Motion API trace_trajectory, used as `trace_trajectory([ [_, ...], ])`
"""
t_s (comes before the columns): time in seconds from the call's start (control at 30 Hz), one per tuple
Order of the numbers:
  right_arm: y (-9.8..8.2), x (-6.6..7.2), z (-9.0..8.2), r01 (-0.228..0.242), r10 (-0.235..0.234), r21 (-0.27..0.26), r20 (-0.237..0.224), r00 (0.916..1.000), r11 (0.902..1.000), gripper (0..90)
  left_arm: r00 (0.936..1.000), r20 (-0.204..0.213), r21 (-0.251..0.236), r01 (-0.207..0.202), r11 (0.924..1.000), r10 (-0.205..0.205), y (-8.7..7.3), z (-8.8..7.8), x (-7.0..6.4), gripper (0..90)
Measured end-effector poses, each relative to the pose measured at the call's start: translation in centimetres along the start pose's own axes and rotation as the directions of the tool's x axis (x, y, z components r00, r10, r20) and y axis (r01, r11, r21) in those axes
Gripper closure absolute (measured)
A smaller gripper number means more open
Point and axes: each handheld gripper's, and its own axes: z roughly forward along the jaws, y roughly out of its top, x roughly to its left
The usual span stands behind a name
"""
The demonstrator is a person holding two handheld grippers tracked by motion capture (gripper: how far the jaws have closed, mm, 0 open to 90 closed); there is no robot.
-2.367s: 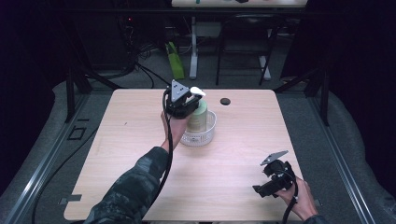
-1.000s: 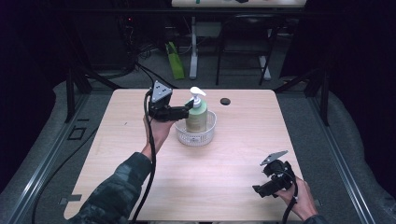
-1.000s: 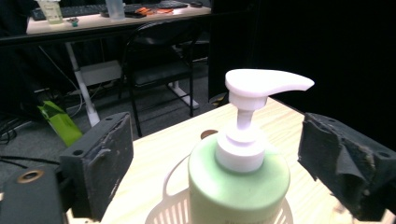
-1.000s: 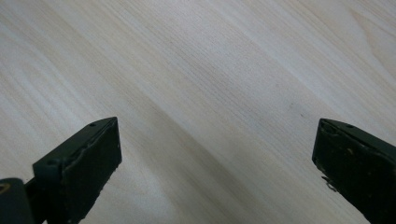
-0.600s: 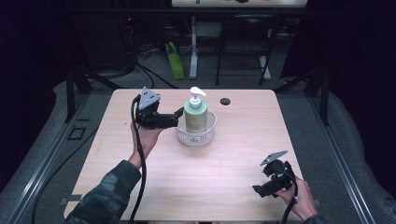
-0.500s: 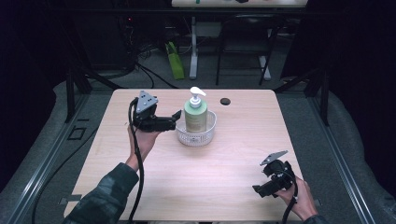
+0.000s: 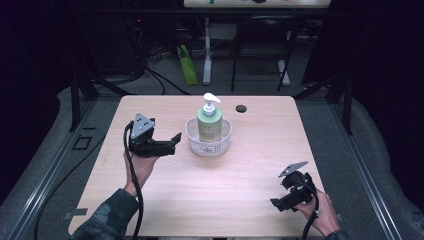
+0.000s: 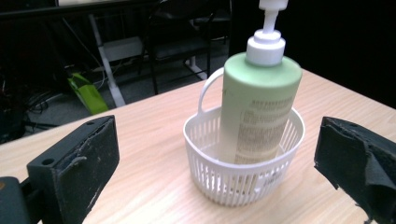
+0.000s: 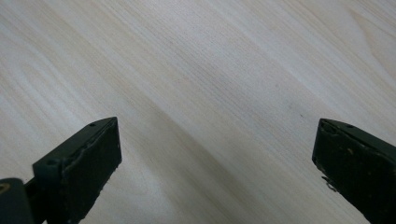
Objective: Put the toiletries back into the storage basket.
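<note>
A pale green pump bottle (image 7: 209,122) with a white pump stands upright in a small white slatted basket (image 7: 209,146) at the table's middle. My left gripper (image 7: 175,143) is held level just left of the basket, pointing at it. Its jaws have just been opening and stand open with nothing between them. In the left gripper view the bottle (image 8: 259,107) and basket (image 8: 233,182) stand a short way beyond the wide-apart pads (image 8: 88,163). My right gripper (image 7: 278,193) rests low near the front right corner, open over bare wood (image 9: 215,93).
A small black round thing (image 7: 241,108) lies near the table's far edge. The light wooden table (image 7: 215,200) ends close in front of both hands. On the floor beyond it are cables, table legs and a green object (image 7: 187,71).
My left gripper has drawn back from the bottle to the left and toward the front, sinking a little, with its jaws spreading. The bottle stays in the basket. The right hand has not moved.
</note>
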Motion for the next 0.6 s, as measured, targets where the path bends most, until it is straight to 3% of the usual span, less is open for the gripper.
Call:
trace_trajectory([
  [0.37,0.0,0.0,0.1,0.008,-0.008,0.009,0.004,1.0,0.9999,0.9,0.9997,-0.016,0.042,0.021,0.9989,-0.02,-2.1,-1.5,0.5,0.1],
  [0.6,-0.1,0.0,0.2,-0.002,0.002,0.009,-0.009,1.0,1.0,0.9,0.9968,-0.031,0.084,0.076,0.9936,-0.074,-4.2,-1.9,1.2,0.0],
])
